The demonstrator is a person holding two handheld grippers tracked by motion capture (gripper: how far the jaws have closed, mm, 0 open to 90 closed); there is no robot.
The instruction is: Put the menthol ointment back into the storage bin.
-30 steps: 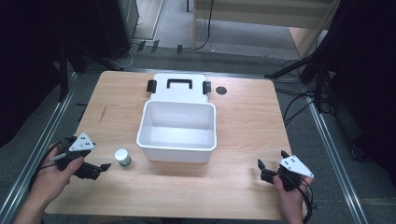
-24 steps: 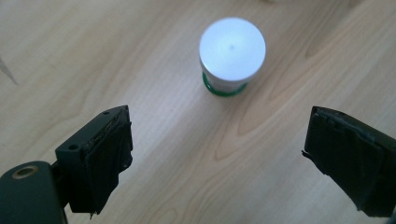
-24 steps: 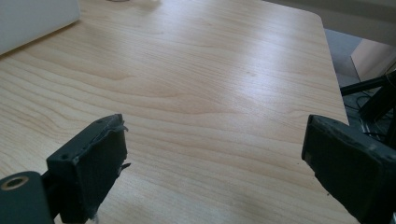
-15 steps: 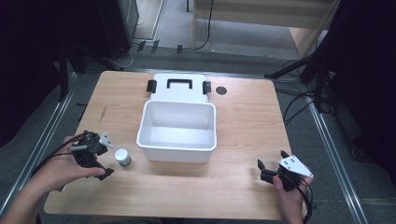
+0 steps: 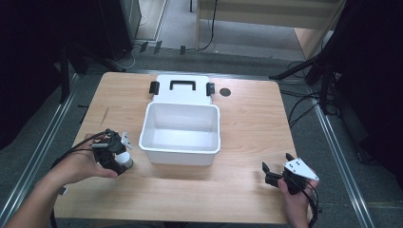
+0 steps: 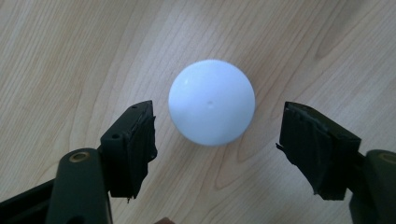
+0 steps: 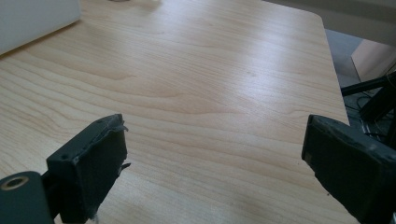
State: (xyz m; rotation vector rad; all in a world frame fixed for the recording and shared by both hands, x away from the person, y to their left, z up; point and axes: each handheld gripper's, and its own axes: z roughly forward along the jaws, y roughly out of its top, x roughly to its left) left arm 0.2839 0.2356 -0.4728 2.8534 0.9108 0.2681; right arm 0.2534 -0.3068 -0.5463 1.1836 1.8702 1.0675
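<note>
The step in hand is judged to be the grasp of the white ball [image 6: 211, 102], which lies on the wooden table [image 5: 247, 123] just beside the near left corner of the open white box [image 5: 180, 128]. The left gripper [image 6: 217, 140] is held over it pointing down, and in the left gripper view the ball is seen between the 2 black jaws, slightly ahead of the pads. The jaws have just been closing around it, yet a gap is left on each side, narrow at the left pad and wider at the right, so the ball is not yet pressed. In the high view the ball [image 5: 124, 159] is partly covered by the left gripper [image 5: 114, 154]. The right gripper [image 5: 275, 173] is rested near the table's near right edge with its jaws spread wide and nothing between them. For the next move, the left gripper would need to be pushed a little forward so the ball is centred on the pads, and then closed evenly, since a round, smooth thing is likely to roll or squirt out if 1 pad arrives first. A lift toward the box can be expected afterwards.
</note>
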